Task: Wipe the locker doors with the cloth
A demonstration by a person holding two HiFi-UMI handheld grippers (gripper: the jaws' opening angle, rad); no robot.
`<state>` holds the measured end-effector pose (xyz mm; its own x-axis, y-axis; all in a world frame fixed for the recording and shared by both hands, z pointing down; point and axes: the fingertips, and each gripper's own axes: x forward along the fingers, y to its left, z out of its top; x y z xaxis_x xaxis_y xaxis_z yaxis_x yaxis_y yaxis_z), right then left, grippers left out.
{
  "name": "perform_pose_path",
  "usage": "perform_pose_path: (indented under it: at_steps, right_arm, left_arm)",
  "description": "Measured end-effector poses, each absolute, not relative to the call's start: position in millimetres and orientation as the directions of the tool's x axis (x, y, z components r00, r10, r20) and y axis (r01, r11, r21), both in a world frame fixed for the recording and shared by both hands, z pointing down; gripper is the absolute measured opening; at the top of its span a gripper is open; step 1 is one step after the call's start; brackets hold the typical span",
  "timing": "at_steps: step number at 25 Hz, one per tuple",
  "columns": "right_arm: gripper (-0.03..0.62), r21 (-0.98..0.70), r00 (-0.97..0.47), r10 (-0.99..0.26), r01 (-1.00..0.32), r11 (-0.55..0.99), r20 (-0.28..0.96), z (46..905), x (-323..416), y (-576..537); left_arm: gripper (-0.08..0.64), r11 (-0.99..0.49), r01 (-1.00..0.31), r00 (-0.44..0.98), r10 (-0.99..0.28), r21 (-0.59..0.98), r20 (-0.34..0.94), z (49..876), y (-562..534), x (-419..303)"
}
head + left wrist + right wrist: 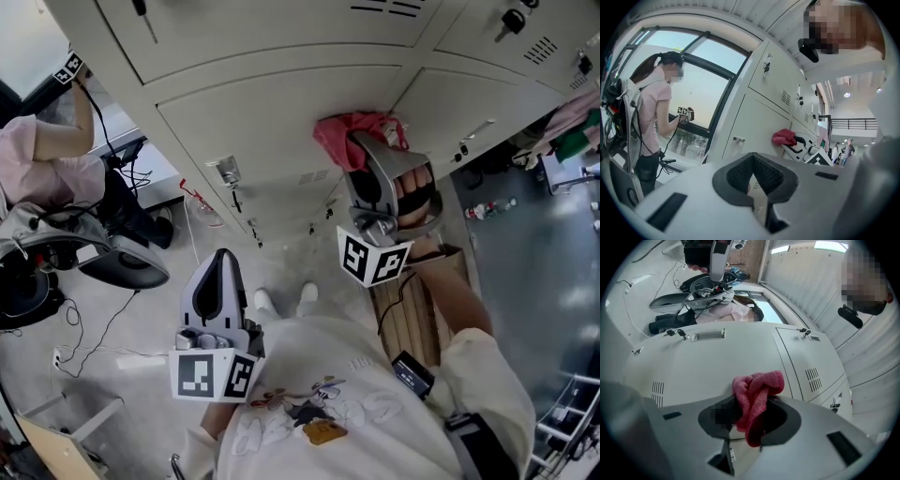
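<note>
A red cloth (pixel 354 132) is pressed against a pale grey locker door (pixel 272 117), and my right gripper (pixel 367 152) is shut on it. In the right gripper view the cloth (pixel 755 397) bunches between the jaws and hangs over them, touching the door (pixel 717 359). My left gripper (pixel 223 258) is held lower and to the left, away from the lockers, shut with nothing in it. In the left gripper view the dark pads (pixel 740 176) meet; the cloth (pixel 784 137) and the door (pixel 754 119) show beyond them.
Another person in a pink top (pixel 42 159) stands at the left by a window (pixel 693 79), holding a marker cube (pixel 68 67). A dark chair (pixel 108 253) and cables (pixel 89 337) lie on the floor. Keys (pixel 230 176) hang from locks. A wooden crate (pixel 412 319) sits below my right arm.
</note>
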<state>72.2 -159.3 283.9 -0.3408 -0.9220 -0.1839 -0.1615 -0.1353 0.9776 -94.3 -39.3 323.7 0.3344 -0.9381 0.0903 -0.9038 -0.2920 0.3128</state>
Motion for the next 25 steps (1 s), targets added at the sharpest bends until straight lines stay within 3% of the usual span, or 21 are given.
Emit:
perform_pose_path:
  at_steps: [10,25]
  right_arm:
    - [0.121,0.978,-0.343,-0.925,-0.177,-0.107,-0.163,302.5,70.3,-164.8]
    - [0.118,0.989,-0.363,-0.932,-0.142,0.029,-0.025,380.6,67.6,-168.5]
  left_arm:
    - [0.005,-0.276,-0.906,0.321,-0.942,0.319,0.095,326.5,-43.8,-96.7]
    - [0.005,-0.271,-0.91,0.318,-0.942,0.313,0.109,329.3,-52.1,-92.0]
